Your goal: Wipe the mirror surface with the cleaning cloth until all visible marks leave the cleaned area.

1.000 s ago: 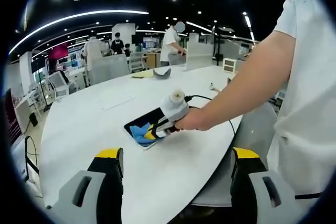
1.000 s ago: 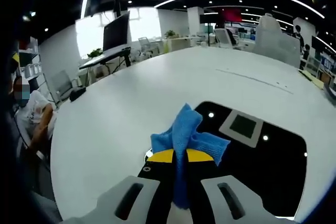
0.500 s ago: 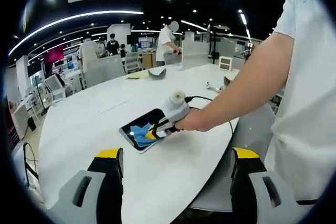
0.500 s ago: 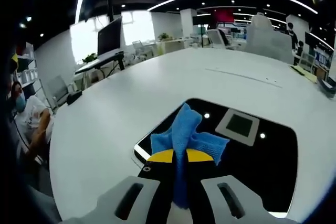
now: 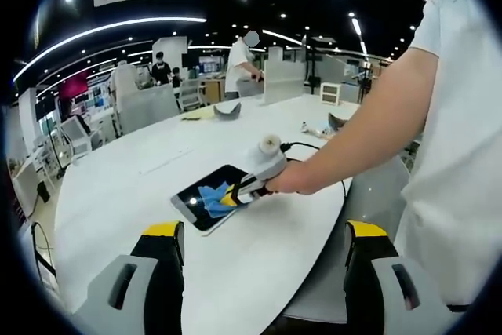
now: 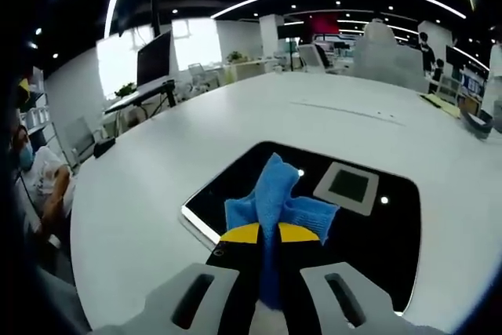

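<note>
My right gripper (image 6: 268, 233) has its jaws pinched tight on the blue cloth (image 6: 276, 198), which bunches up out of the yellow tips and rests on the mirror (image 6: 353, 225). In the left gripper view I see the same tool (image 5: 235, 191) from the side, held in a hand (image 5: 284, 183), with the cloth (image 5: 210, 198) pressed on the mirror (image 5: 196, 208).

The mirror lies flat on the white table (image 6: 141, 217), a dark rounded rectangle reflecting ceiling lights and a square vent.

Compared with a second ago, more of the mirror shows in the right gripper view: its near-left white edge is now plainly ahead of the jaws, where earlier the cloth covered that corner. The cloth now sits further in from that edge. In the left gripper view the mirror and tool sit a little further left and up the table than before, though that camera has also shifted, so I cannot say how much is real movement.

My left gripper (image 5: 263, 245) hangs over the near table edge, jaws spread wide with nothing between them, as it was in the earlier frames. A black cable (image 5: 302, 147) trails from the right tool across the table.
</note>
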Tool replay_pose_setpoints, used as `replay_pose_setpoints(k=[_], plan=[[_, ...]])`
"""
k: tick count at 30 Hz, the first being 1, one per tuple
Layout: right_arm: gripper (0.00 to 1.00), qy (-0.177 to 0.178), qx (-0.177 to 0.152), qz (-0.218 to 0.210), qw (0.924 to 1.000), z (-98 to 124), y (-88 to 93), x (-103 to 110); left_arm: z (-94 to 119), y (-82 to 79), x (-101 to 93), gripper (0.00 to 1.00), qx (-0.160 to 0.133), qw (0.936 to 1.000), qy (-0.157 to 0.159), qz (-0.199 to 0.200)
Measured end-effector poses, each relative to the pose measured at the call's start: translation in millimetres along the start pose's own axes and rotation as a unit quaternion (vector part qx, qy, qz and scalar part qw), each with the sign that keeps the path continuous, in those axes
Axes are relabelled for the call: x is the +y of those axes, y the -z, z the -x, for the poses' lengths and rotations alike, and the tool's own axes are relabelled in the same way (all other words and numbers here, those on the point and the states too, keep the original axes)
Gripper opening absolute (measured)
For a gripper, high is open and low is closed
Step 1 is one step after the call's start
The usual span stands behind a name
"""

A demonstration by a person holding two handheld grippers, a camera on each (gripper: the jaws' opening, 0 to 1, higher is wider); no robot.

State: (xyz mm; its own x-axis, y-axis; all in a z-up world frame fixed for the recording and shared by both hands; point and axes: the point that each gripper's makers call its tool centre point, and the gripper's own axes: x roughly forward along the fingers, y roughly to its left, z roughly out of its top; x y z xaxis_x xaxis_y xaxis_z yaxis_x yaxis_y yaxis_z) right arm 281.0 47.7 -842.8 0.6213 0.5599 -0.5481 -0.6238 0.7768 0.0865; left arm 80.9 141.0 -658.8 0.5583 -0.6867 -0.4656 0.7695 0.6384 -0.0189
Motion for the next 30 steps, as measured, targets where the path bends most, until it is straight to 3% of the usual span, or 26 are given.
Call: replay_pose_setpoints(k=[30], plan=[[0.02,0.039,-0.011,-0.02,0.999,34.8,17.9,-40.1,-4.7,-3.7,-12.2,0.84,0.013,0.9996,0.017,-0.018]])
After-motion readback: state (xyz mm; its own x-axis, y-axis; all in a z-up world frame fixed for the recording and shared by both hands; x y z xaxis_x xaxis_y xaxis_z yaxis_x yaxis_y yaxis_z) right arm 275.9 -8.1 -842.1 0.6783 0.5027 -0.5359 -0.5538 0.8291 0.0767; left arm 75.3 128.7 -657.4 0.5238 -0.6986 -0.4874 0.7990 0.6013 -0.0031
